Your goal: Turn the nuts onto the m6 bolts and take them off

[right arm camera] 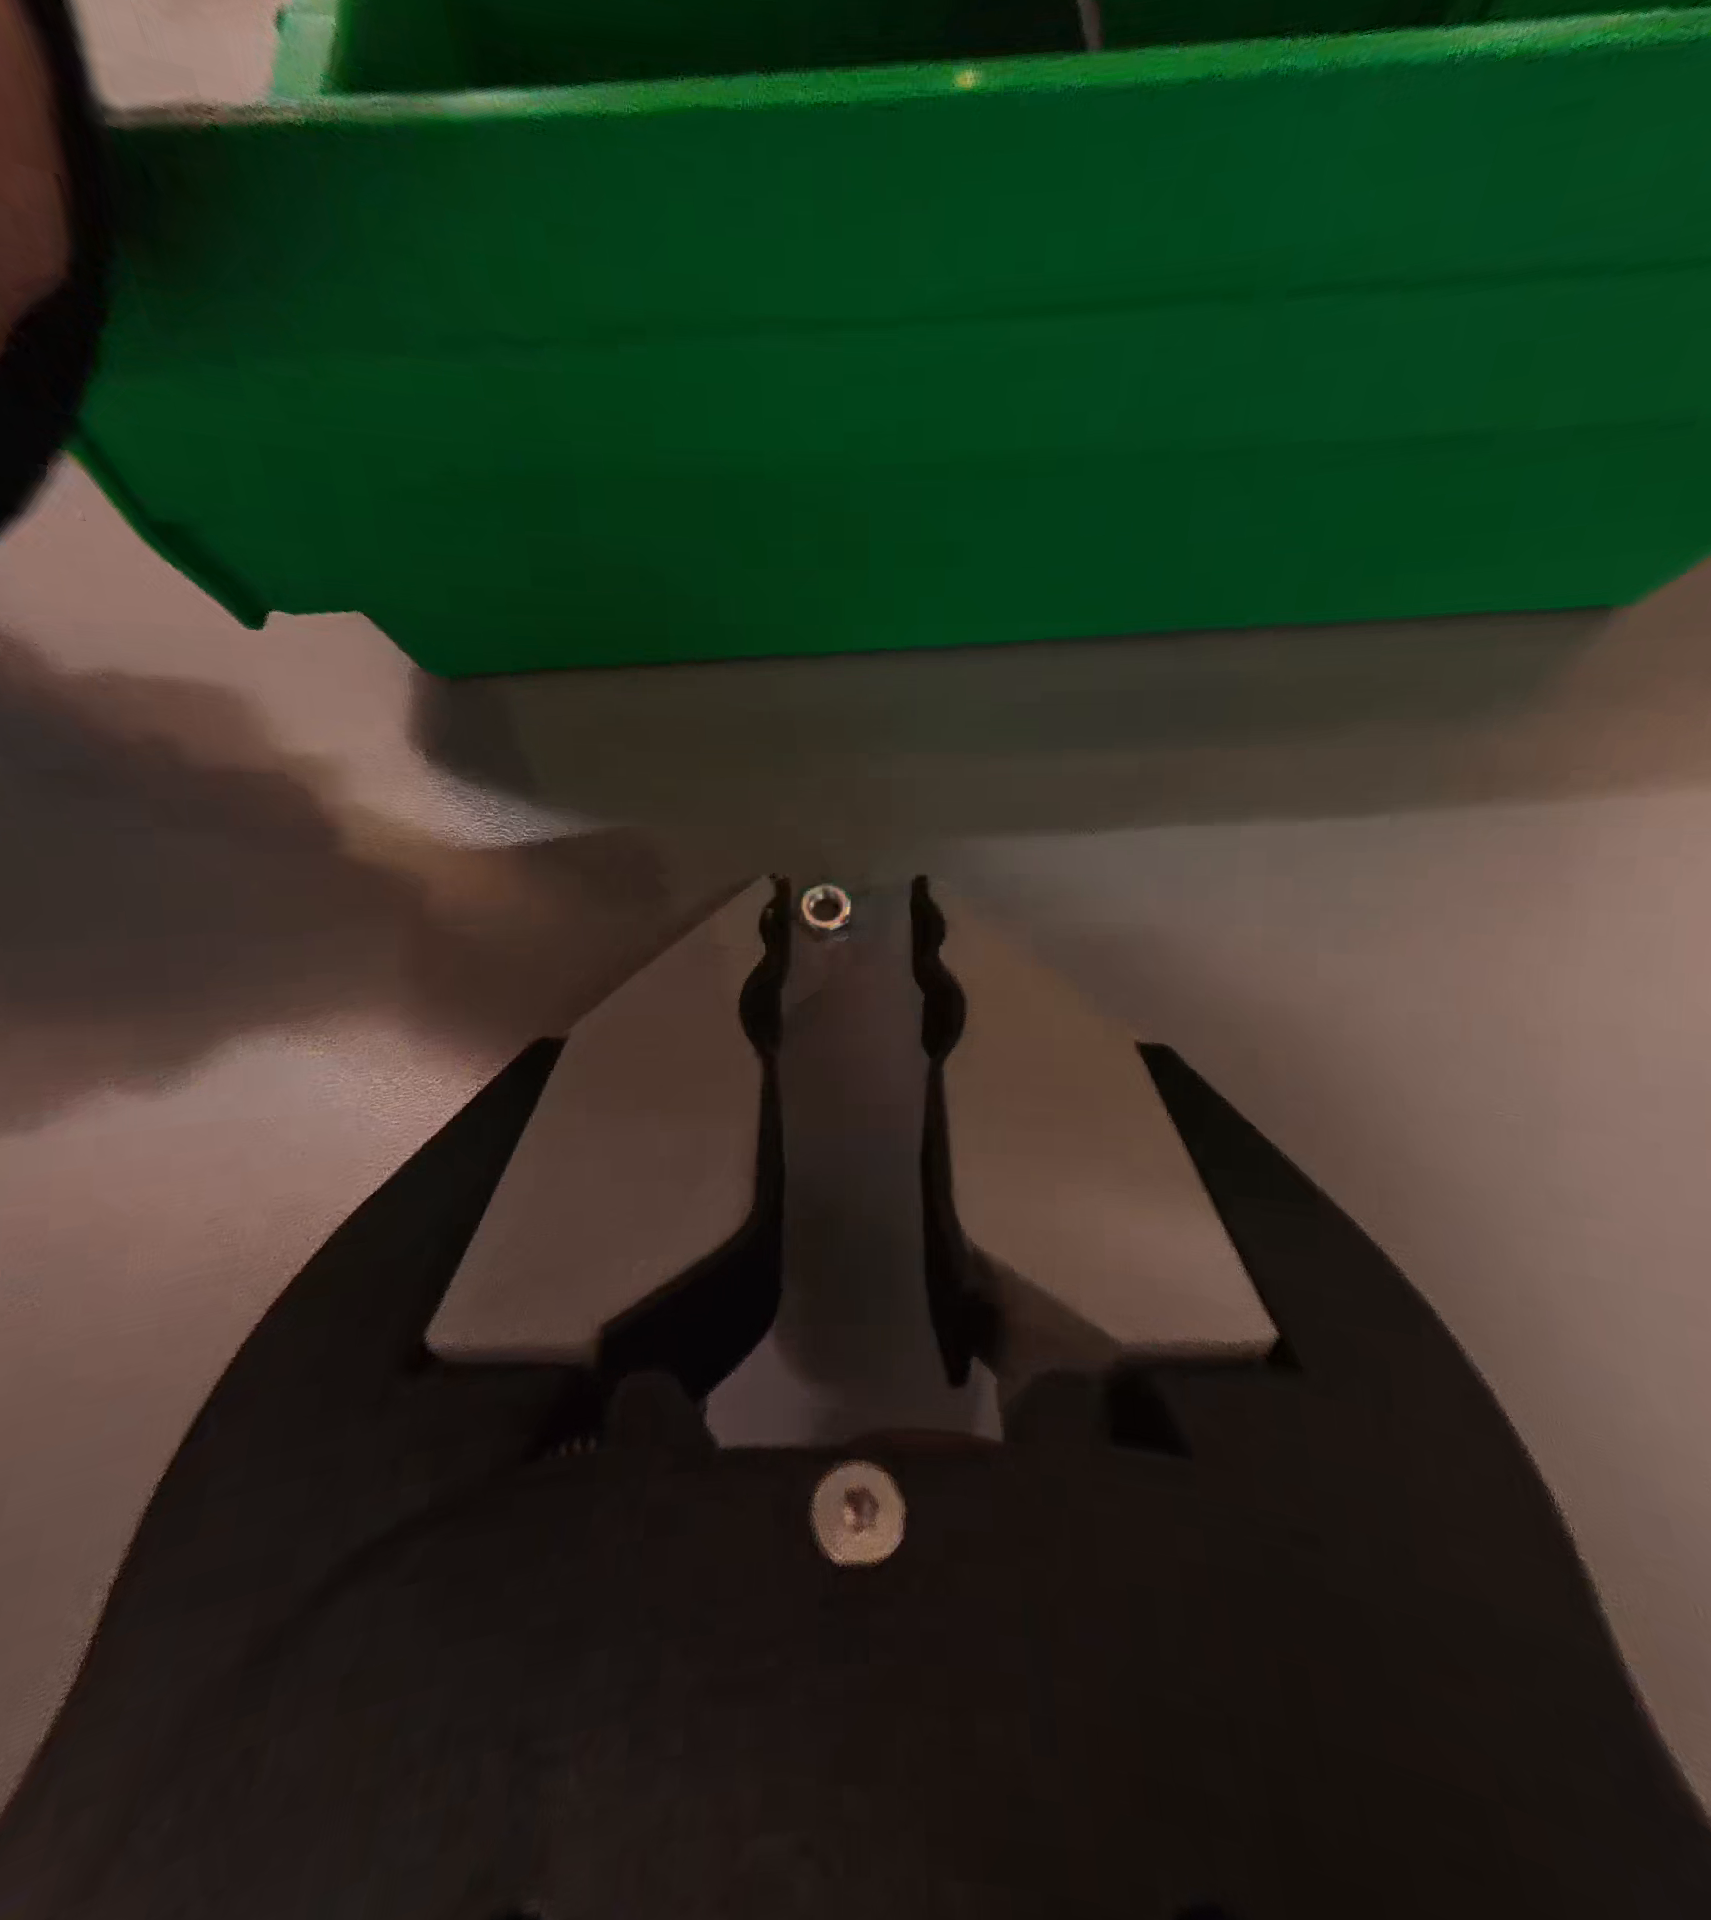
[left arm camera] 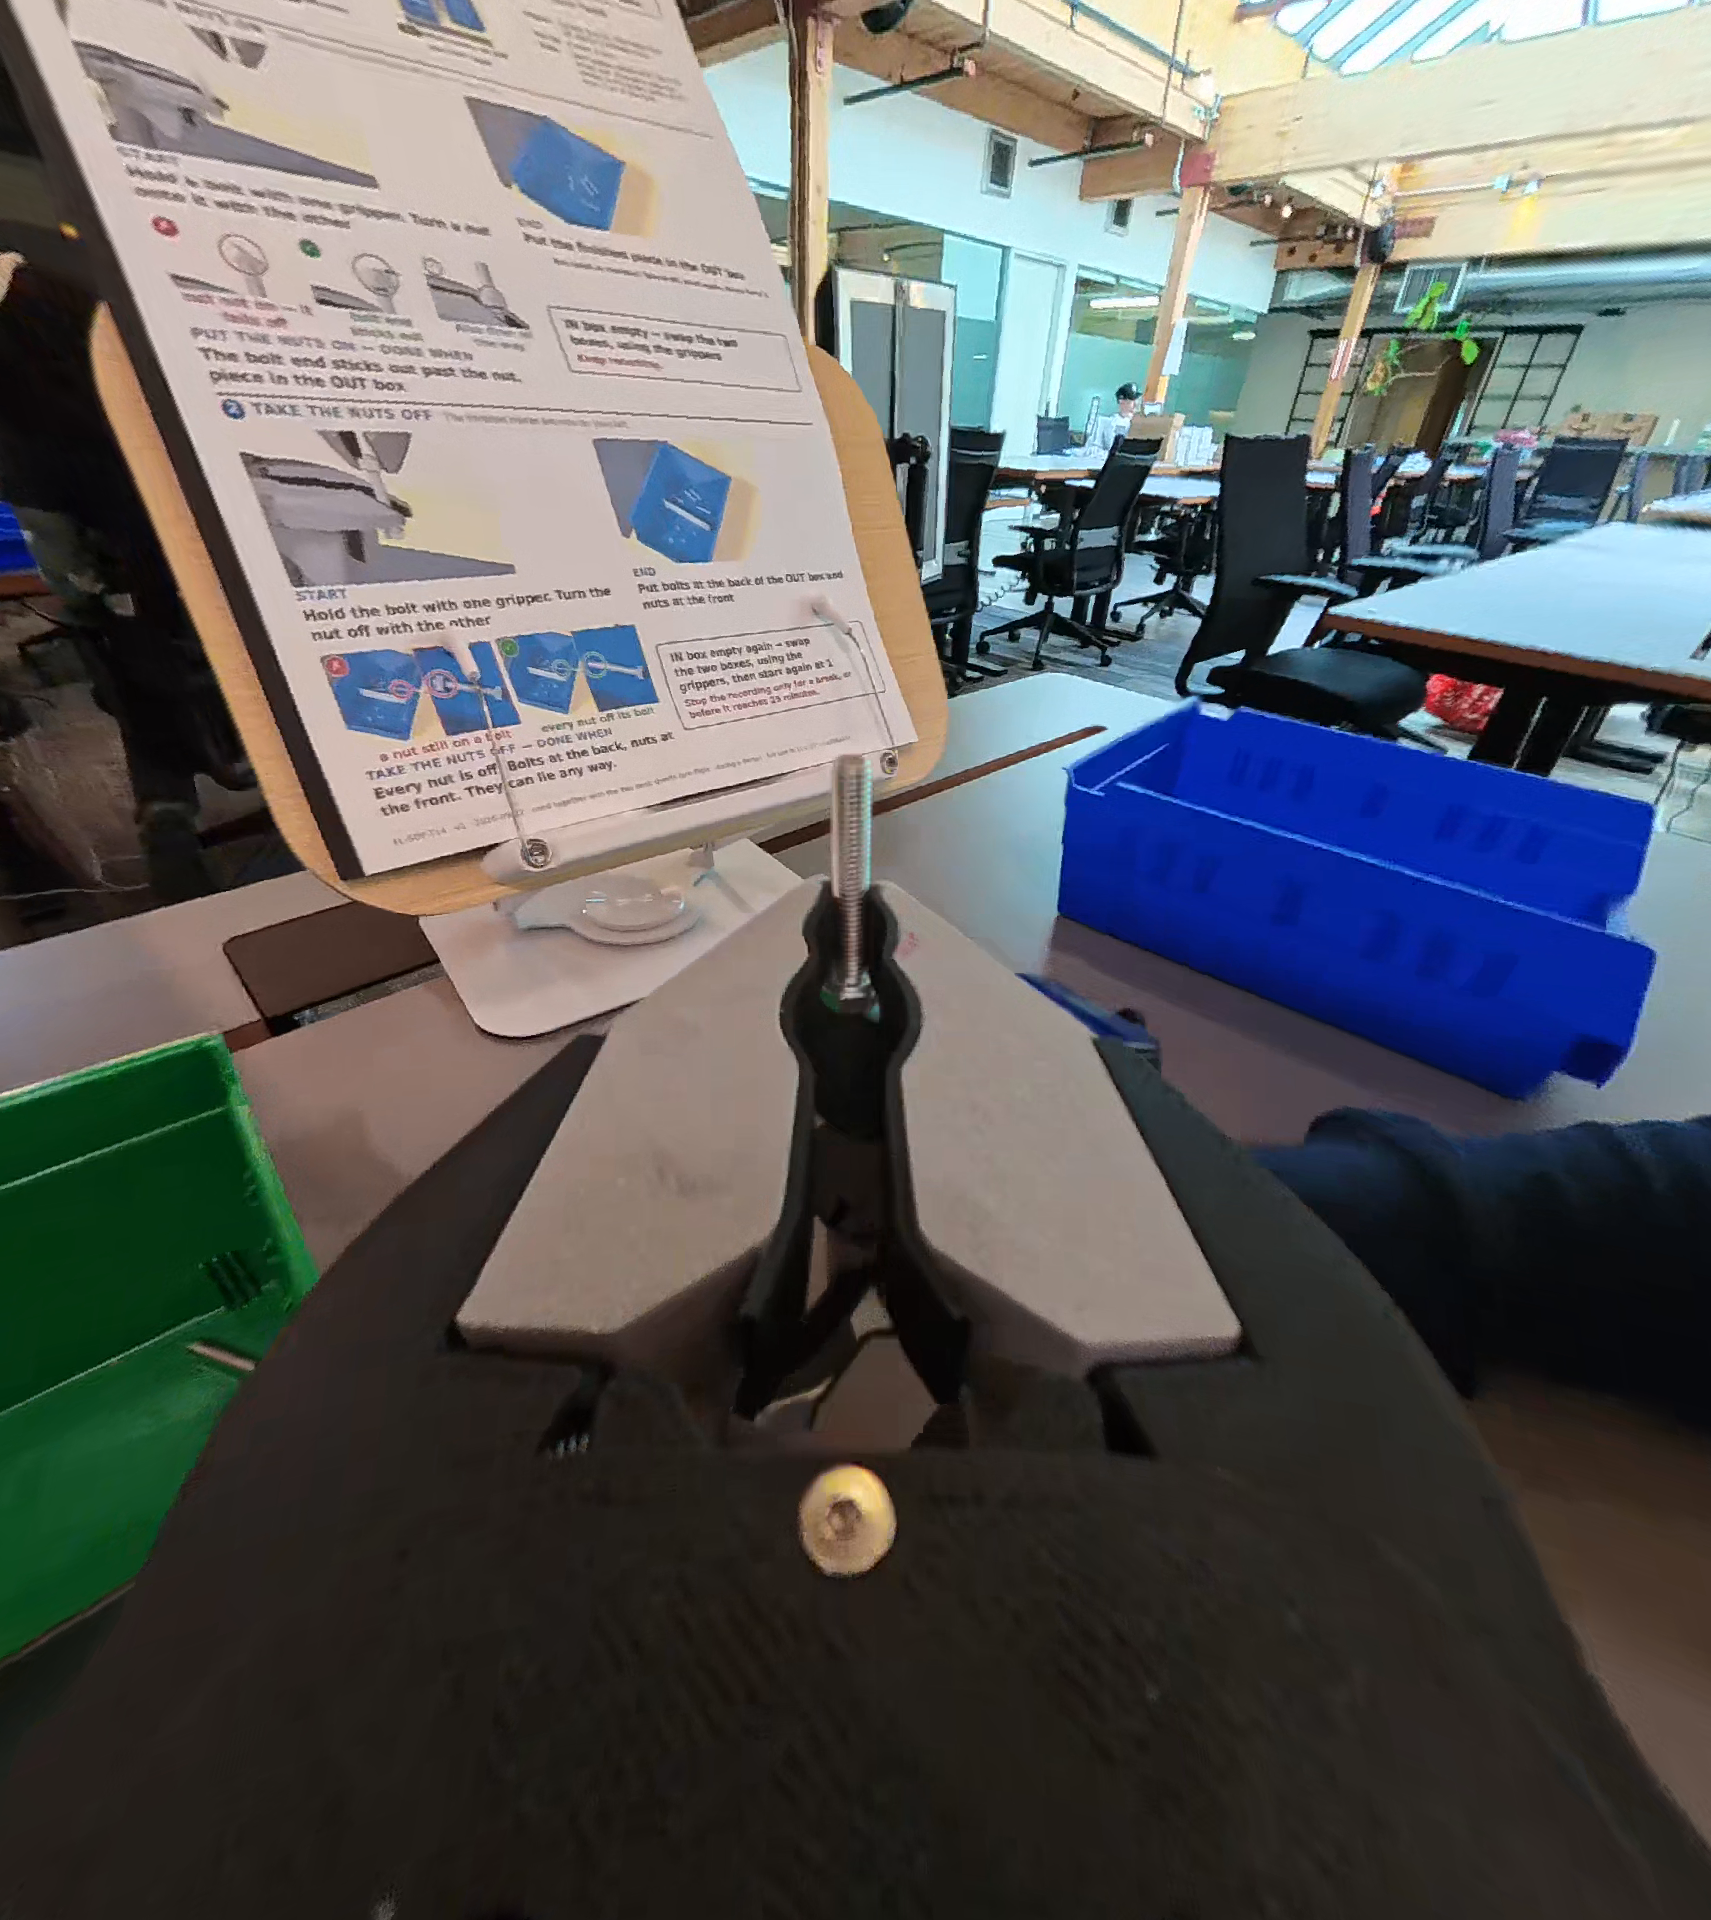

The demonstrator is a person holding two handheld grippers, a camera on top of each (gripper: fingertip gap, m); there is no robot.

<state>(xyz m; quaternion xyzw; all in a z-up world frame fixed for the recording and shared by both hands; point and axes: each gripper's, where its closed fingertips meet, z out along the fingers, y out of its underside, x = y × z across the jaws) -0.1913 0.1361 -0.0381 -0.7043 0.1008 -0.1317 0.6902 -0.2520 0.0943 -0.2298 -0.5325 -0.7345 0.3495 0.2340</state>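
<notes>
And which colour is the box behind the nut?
Green box, shown best in the right wrist view.

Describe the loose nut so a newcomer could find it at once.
Start at the green bin standing on the grey table. Just in front of its near wall, the right claw is open over the tabletop. Between its tips lies the nut: a tiny silver ring, the only loose metal part there.

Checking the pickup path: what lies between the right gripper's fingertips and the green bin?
In the right wrist view, only the nut, lying on bare table between the open right gripper fingertips, short of the green bin.
</notes>
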